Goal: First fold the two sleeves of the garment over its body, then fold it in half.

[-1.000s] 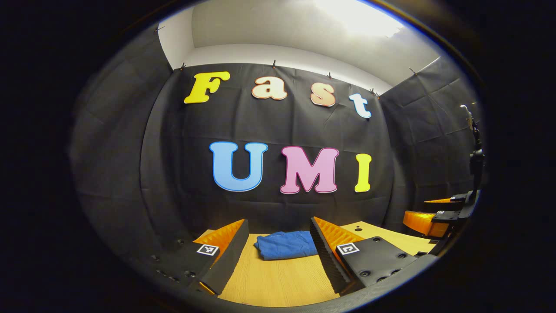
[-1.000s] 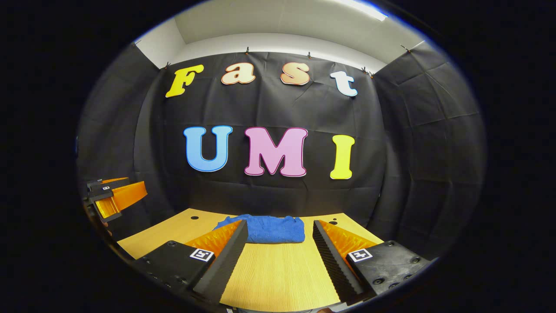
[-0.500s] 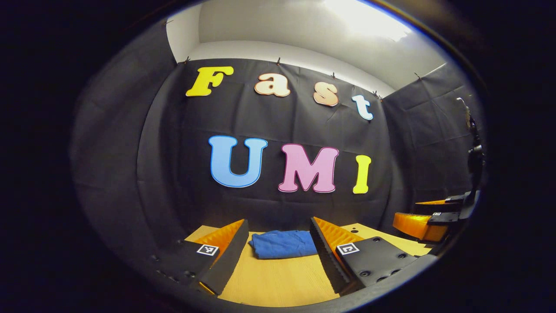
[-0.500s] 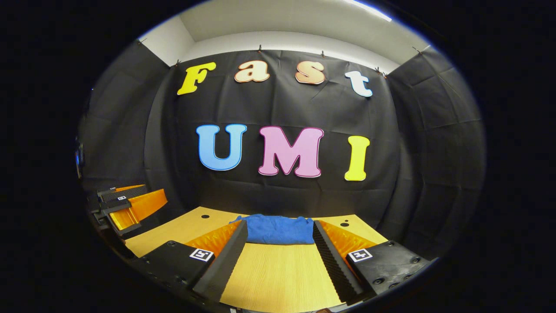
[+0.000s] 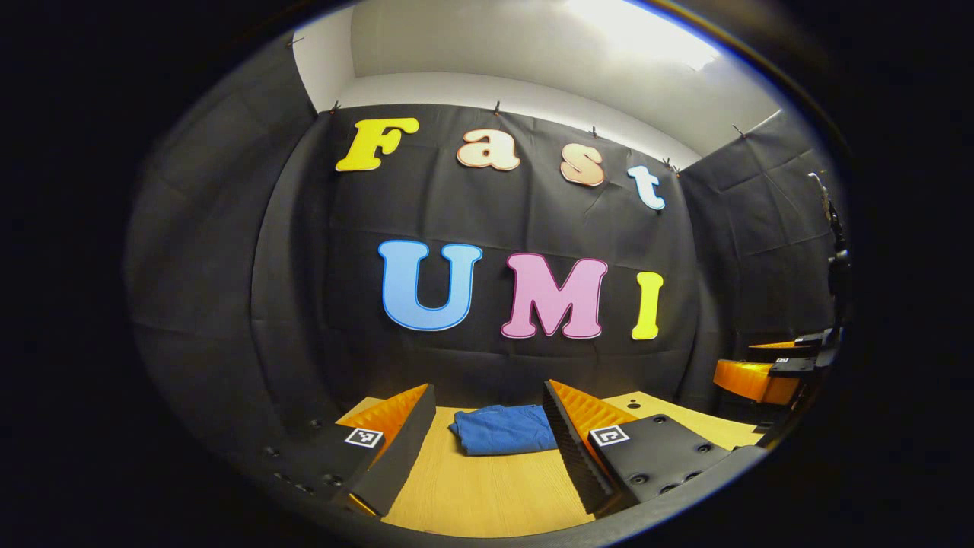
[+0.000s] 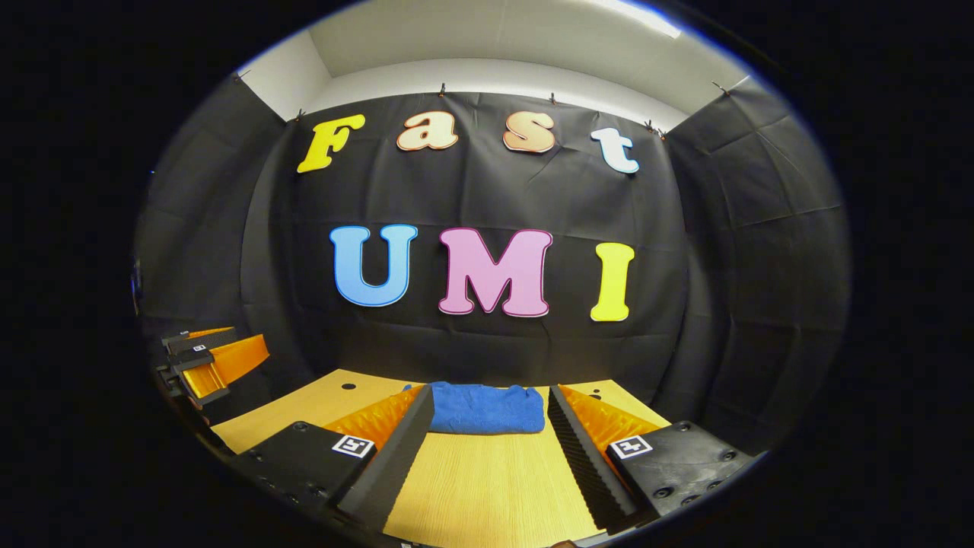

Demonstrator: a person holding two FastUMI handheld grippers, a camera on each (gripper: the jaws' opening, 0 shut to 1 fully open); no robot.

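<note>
Blue garment (image 5: 504,429) lies folded on the table (image 5: 487,495), straight ahead and far of both gaping grippers: left gripper (image 5: 487,438), right gripper (image 6: 491,441), neither clearly nearer.

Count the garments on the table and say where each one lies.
1: a folded blue cloth garment lying at the far end of the light wooden table, near the black booth wall, ahead of both open grippers. Nothing else seems hidden.

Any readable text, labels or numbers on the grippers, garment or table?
None readable.
On the left gripper: square black-and-white pattern markers, no words or numbers.
On the right gripper: the same kind of pattern squares, no words or numbers.
On the blue garment and the wooden table: no print visible.
</note>
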